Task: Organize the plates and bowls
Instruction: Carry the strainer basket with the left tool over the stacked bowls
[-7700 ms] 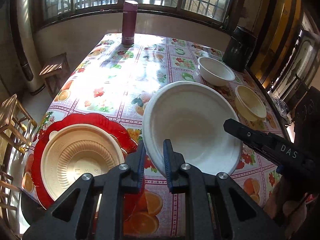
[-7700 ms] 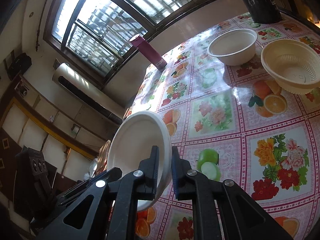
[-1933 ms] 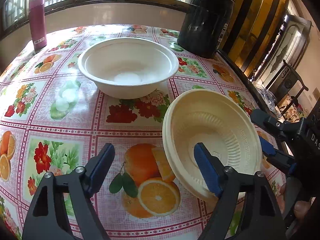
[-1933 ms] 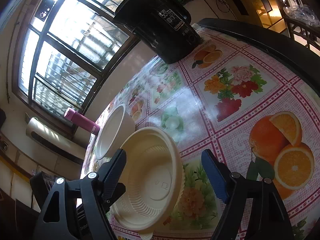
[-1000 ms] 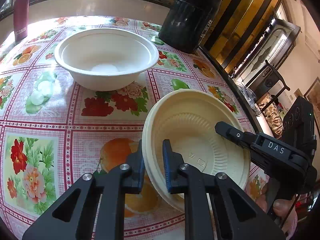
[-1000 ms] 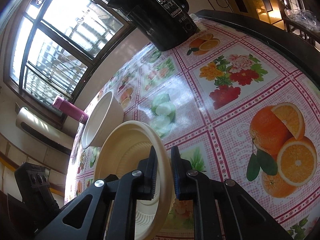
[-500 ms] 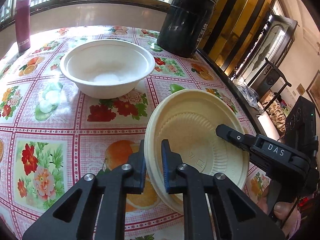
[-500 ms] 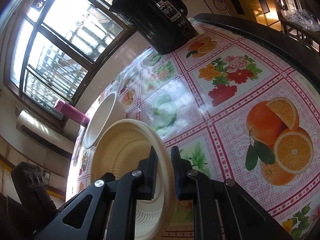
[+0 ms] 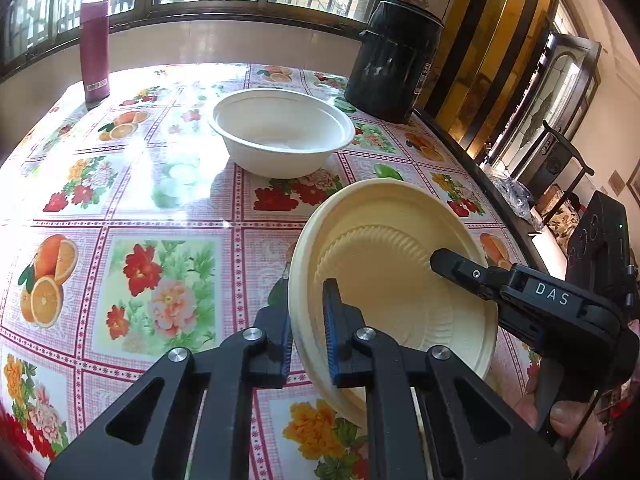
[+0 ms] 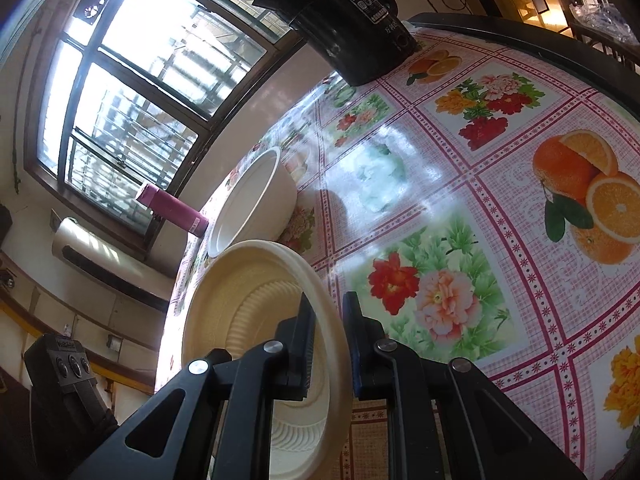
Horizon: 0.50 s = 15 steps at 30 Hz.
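Note:
A cream ribbed plastic bowl (image 9: 400, 280) is held tilted above the tablecloth by both grippers. My left gripper (image 9: 308, 320) is shut on its near-left rim. My right gripper (image 10: 330, 328) is shut on the opposite rim of the bowl (image 10: 248, 304), and it shows in the left wrist view (image 9: 472, 274) reaching in from the right. A white bowl (image 9: 282, 138) stands upright on the table beyond; it also shows in the right wrist view (image 10: 252, 204).
A black cylindrical appliance (image 9: 394, 60) stands at the far right corner and shows in the right wrist view (image 10: 344, 20). A maroon flask (image 9: 95, 50) stands at the far left by the window. The table's dark right edge (image 9: 480, 184) runs close by.
Both grippers closed on the cream bowl's rim and lifted it off the table. It has since risen and tilted more, and the view has pulled back from the white bowl.

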Each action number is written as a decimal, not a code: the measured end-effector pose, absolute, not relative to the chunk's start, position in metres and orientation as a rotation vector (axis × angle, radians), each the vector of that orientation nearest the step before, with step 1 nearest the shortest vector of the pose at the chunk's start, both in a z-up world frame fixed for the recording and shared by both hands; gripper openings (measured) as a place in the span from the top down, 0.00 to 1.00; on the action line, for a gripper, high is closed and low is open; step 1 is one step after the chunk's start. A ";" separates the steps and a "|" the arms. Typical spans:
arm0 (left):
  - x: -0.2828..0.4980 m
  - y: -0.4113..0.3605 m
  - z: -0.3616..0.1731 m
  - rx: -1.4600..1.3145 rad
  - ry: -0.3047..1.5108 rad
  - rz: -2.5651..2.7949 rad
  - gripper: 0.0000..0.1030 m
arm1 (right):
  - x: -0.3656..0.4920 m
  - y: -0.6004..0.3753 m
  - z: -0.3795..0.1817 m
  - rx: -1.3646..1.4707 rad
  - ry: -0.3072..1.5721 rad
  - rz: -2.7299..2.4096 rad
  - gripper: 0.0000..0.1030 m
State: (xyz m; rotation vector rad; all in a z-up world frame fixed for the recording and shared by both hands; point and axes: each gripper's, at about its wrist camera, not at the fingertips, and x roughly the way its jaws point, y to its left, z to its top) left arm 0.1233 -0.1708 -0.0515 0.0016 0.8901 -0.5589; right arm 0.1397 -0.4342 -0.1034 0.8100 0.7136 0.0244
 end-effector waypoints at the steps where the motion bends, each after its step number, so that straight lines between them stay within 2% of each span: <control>1: 0.120 -0.165 -0.050 0.005 0.886 -0.549 0.89 | 0.138 -0.429 -0.103 0.821 0.711 0.038 0.86; 9: 0.091 -0.103 -0.032 0.013 0.832 -0.472 0.89 | 0.129 -0.371 -0.100 0.874 0.722 0.147 0.85; 15: 0.074 -0.047 -0.018 -0.010 0.785 -0.396 0.89 | 0.126 -0.310 -0.076 0.804 0.725 0.225 0.85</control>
